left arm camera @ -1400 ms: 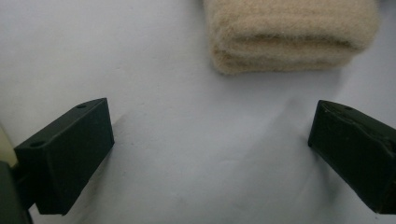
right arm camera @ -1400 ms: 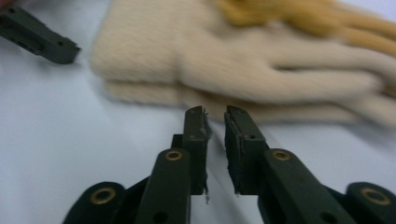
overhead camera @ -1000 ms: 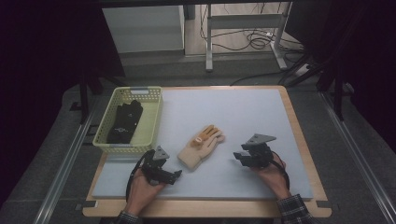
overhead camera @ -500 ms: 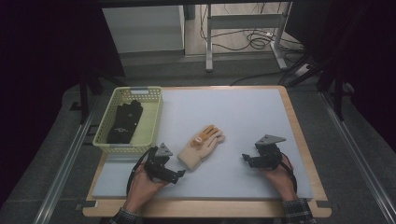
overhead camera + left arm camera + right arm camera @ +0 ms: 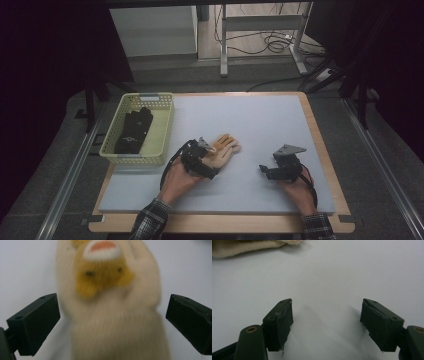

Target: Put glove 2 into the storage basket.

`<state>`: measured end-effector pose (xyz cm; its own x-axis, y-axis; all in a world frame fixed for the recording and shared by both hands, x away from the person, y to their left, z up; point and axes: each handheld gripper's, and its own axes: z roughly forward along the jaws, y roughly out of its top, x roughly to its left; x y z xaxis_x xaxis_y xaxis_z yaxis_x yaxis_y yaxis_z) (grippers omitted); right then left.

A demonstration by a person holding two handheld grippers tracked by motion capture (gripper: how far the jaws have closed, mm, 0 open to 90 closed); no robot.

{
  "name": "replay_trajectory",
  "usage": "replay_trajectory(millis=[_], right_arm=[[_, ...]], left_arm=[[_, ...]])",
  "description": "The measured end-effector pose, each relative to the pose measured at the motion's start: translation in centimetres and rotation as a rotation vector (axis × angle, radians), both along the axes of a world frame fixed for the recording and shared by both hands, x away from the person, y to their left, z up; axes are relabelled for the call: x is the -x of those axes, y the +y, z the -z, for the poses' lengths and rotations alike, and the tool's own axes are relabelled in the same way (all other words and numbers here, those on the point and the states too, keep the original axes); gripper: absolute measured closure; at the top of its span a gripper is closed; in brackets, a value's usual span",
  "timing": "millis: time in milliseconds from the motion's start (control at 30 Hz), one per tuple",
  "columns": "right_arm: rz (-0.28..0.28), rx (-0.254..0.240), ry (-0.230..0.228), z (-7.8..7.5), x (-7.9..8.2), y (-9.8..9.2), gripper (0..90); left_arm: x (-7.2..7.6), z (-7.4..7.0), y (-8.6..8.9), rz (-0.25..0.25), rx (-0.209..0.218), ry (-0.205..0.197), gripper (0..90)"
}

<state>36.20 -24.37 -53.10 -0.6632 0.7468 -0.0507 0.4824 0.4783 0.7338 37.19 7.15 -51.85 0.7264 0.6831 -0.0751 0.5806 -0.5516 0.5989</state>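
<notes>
The grey mat covered most of the wooden table, with wide bare room across its far and right parts. A yellow basket stood at the left edge with a black glove inside. The cream glove lay near the middle. The left gripper was over its cuff, jaws wide on either side, not pressing. The right gripper, well apart to the right, had just been opening, nothing between its jaws.

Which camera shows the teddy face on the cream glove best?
The left gripper view: the cream glove is close, bear face visible though blurred. The high view shows it small; the right gripper view catches an edge.
</notes>
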Motion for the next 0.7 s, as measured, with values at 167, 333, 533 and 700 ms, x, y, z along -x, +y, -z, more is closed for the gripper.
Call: replay_trajectory(millis=[167,333,533,700], right_arm=[[-0.001,0.004,-0.001,0.0,0.0,0.0,25.7],[0.0,0.004,-0.003,0.0,0.0,0.0,25.7],[-0.001,0.006,-0.006,0.0,0.1,0.0,25.7],[-0.001,0.009,-0.007,0.0,0.1,0.0,25.7]], left_arm=[[-1.4,0.8,-1.4,0.009,-0.027,0.03,0.0],[-1.7,1.0,-2.0,-0.009,-0.067,0.023,2.6],[-1.6,0.4,-1.3,-0.032,-0.061,0.018,28.5],[-1.0,-0.1,-1.7,-0.017,-0.089,0.029,47.4]])
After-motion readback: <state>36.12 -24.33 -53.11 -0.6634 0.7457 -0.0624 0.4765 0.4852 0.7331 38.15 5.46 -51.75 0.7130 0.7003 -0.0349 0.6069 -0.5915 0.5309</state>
